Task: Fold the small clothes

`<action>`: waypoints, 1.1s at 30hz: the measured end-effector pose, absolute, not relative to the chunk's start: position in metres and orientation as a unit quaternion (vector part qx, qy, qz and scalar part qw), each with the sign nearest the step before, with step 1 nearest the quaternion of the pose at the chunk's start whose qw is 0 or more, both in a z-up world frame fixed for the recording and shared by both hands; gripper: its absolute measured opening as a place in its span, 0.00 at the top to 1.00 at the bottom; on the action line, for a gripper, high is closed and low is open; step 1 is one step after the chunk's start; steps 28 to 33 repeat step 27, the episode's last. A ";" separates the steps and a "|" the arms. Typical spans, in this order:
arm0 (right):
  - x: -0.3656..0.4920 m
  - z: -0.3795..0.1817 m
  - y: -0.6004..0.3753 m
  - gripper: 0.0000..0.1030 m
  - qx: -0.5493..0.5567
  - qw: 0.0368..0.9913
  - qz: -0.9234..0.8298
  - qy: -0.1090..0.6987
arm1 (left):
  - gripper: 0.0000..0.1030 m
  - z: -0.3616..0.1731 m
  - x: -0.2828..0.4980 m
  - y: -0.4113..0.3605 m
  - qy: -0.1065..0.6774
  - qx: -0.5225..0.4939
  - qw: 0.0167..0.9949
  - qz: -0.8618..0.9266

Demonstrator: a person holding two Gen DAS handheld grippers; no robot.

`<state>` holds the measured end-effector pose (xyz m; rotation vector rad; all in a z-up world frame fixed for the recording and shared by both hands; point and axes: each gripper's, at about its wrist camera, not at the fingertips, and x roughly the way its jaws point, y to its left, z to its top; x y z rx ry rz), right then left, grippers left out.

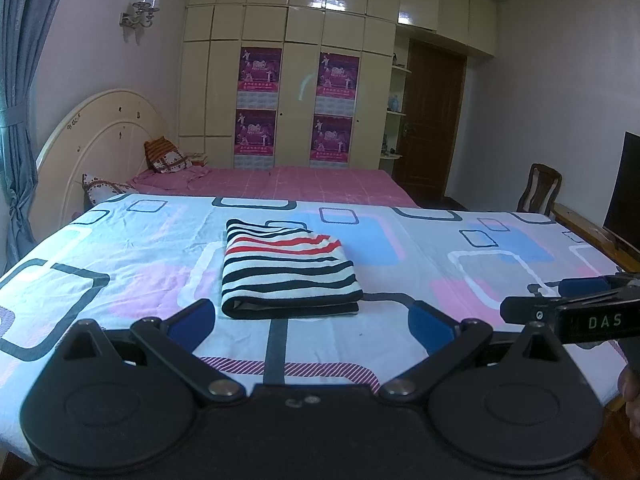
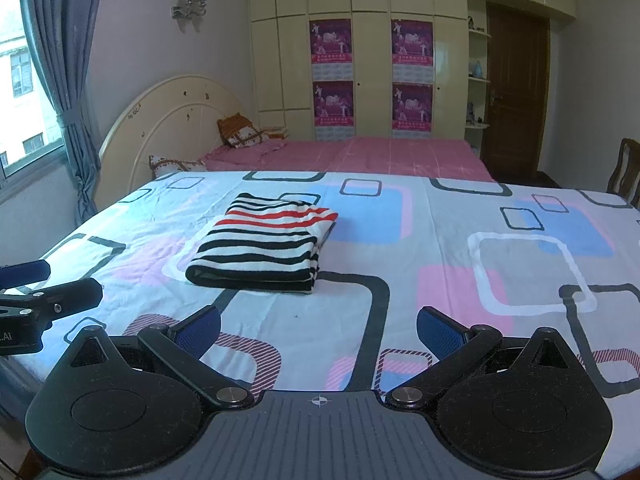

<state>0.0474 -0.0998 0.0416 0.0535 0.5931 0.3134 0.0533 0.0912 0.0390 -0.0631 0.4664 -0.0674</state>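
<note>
A small garment [image 1: 286,268] with black, white and red stripes lies folded into a neat rectangle on the patterned sheet [image 1: 420,240]; the right wrist view shows the garment [image 2: 264,242] left of centre. My left gripper [image 1: 312,322] stands open just in front of its near edge, holding nothing. My right gripper [image 2: 318,332] is open too, nearer the bed's front and right of the garment, with nothing between its blue pads [image 2: 438,334]. Each gripper appears from the side in the other's view: the right gripper [image 1: 568,296] and the left gripper [image 2: 36,284].
The sheet covers a wide flat surface with a front edge close under both grippers. Behind it lies a pink bed [image 1: 280,180] with pillows [image 1: 166,156] and a cream headboard. A wardrobe, a door, a chair [image 1: 540,188] and a dark screen [image 1: 622,188] stand beyond.
</note>
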 end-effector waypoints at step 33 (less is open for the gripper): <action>0.048 0.039 -0.102 0.00 0.027 0.943 0.161 0.291 | 0.00 0.040 0.059 0.093 0.229 -0.018 0.972 -0.040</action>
